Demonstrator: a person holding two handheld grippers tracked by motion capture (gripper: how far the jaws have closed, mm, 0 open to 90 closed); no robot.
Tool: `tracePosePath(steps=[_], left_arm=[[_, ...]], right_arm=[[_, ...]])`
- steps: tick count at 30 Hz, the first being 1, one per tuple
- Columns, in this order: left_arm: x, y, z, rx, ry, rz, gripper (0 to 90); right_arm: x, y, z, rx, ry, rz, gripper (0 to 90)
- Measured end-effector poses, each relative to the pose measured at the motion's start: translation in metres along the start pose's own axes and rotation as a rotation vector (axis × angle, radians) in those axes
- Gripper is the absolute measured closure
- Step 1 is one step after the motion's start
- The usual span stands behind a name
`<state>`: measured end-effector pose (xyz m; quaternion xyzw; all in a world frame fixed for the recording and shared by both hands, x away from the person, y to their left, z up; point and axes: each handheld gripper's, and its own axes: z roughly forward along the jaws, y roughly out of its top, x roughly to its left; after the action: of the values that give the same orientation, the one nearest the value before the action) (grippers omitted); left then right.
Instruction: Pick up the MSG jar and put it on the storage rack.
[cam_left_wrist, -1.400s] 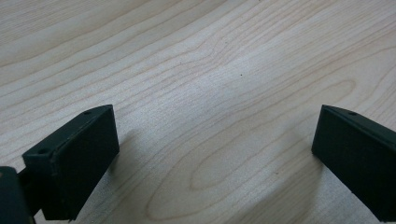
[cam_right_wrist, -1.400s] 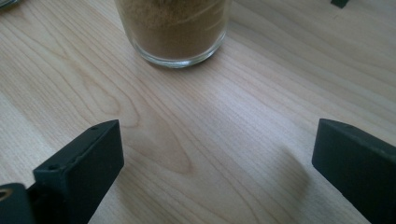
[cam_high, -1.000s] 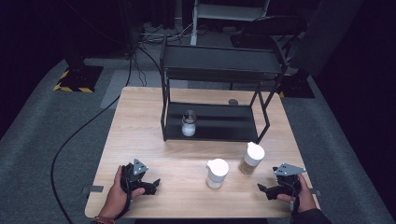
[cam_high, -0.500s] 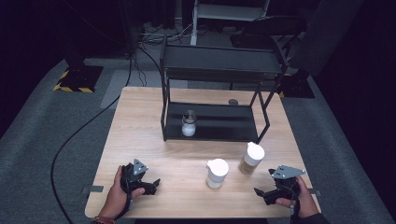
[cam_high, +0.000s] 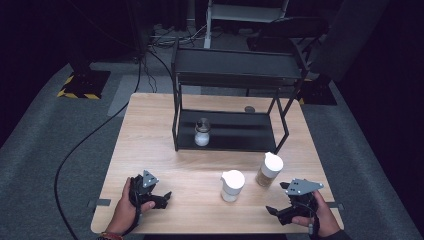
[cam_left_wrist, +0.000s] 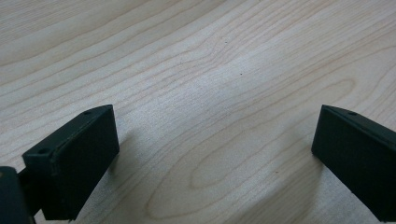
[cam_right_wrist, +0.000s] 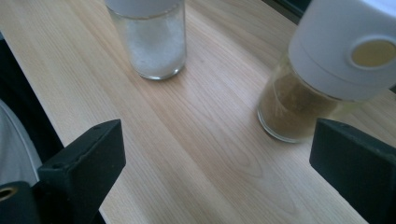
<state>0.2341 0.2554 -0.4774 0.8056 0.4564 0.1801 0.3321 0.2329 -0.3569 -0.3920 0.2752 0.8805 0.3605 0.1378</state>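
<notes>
Jars near table (cam_high: 150, 130) front edge, white-filled jar (cam_high: 232, 185) beside brown-filled jar (cam_high: 269, 169), right gripper (cam_high: 274, 210) spread wide, empty, close by, left gripper (cam_high: 167, 196) released, probably resting on wood.

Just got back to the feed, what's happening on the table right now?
A person holds a black two-jaw gripper in each hand at the near edge of the light wooden table. The right gripper is open and empty, pointed at two white-capped glass jars: one with brown powder and one with white grains. Neither jar is gripped yet. The left gripper is open over bare wood. A third small jar stands on the lower shelf of the black metal rack.
</notes>
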Motion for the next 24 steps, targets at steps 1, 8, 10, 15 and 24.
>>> tracePosePath(steps=[1, 8, 10, 15, 24], left_arm=[[0.0, 0.0, 0.0, 0.0, 0.0, 0.0, 0.7], [0.0, 0.0, 0.0, 0.0, 0.0, 0.0, 0.7], [0.0, 0.0, 0.0, 0.0, 0.0, 0.0, 0.6], [0.0, 0.0, 0.0, 0.0, 0.0, 0.0, 0.6], [0.0, 0.0, 0.0, 0.0, 0.0, 0.0, 0.7]], right_arm=[[0.0, 0.002, 0.001, 0.003, 0.01, 0.002, 3.7], [0.005, 0.018, 0.007, 0.027, 0.038, 0.004, 3.9], [0.007, 0.022, 0.008, 0.029, 0.04, -0.004, 3.9], [0.008, 0.031, 0.01, 0.038, 0.059, -0.007, 4.1], [0.01, 0.048, 0.013, 0.044, 0.072, -0.024, 4.0]])
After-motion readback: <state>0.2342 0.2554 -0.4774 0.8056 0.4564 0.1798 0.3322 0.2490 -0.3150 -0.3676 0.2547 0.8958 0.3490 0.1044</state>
